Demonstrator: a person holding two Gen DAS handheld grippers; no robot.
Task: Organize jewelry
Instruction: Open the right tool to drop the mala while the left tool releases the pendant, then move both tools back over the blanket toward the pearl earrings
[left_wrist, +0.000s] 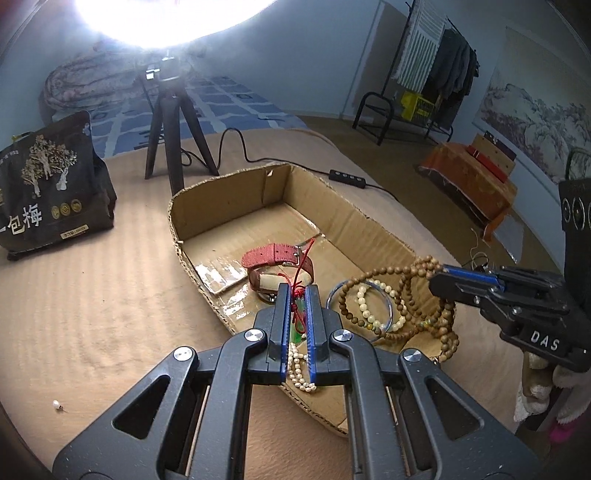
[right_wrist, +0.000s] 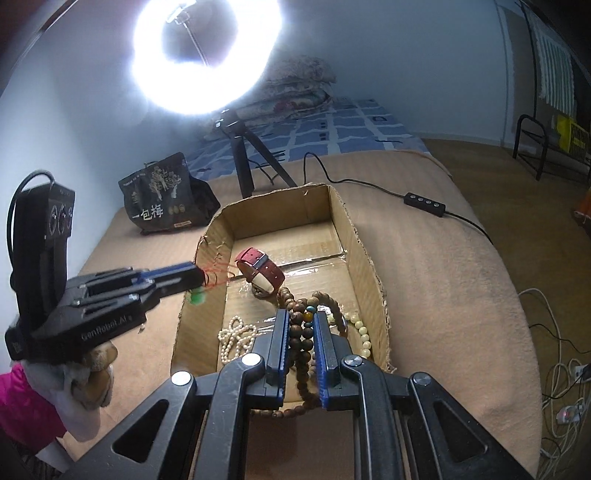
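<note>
A shallow cardboard box (right_wrist: 364, 254) sits on a tan blanket (right_wrist: 443, 280) spread over a bed, with a ring light (right_wrist: 207, 55) on a small tripod (right_wrist: 255, 155) behind it and a dark snack bag (right_wrist: 162, 201) off to the left. The left gripper (left_wrist: 297, 291) has its fingers closed on a red cord (left_wrist: 300, 275) that carries a green pendant (left_wrist: 298, 334), held over the left part of the box. The right gripper (right_wrist: 301, 317) has its fingers closed on a long string of brown wooden beads (right_wrist: 301, 332), which hangs in loops over the near right part of the box. Inside the box lie a red-strapped watch (right_wrist: 260, 271), a pearl strand (right_wrist: 236, 336), a pale bead bracelet (left_wrist: 376, 306) and a silver bangle (left_wrist: 388, 308). One loose pearl (left_wrist: 56, 404) rests on the blanket, well apart from the box.
</note>
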